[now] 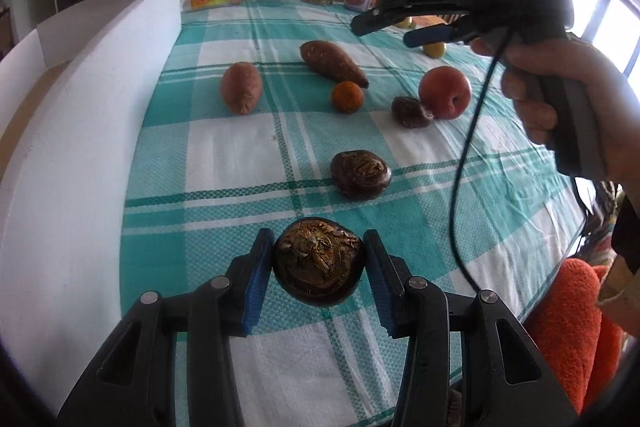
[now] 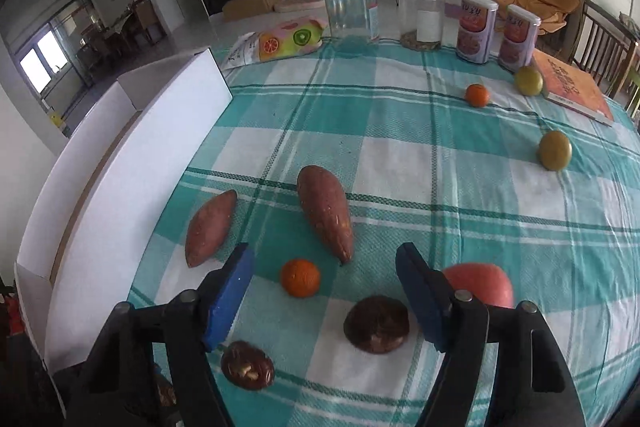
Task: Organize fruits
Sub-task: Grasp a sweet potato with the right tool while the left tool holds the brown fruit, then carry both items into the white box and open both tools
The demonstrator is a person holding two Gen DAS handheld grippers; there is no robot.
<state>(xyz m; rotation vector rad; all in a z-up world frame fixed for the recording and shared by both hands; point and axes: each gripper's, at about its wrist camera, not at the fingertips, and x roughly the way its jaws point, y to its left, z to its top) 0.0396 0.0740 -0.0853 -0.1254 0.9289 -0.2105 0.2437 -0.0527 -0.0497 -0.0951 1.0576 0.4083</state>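
Right now the left gripper (image 1: 319,267) pinches a dark brown wrinkled fruit (image 1: 319,263) just above the checked surface (image 1: 224,155). Right gripper (image 2: 324,291) is spread, nothing betw. its pads, over a small orange (image 2: 300,277) & another dark fruit (image 2: 376,324). White box (image 2: 132,163) at the left edge: inside not visible. Clear jar (image 2: 351,13) at the far end looks empty; 2nd jar (image 2: 421,17) has sth brown at the bottom.

Jars (image 2: 351,11), cans (image 2: 477,29) — a book (image 2: 572,89)

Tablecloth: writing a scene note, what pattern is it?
Teal-and-white plaid tablecloth, clearest in the right wrist view.
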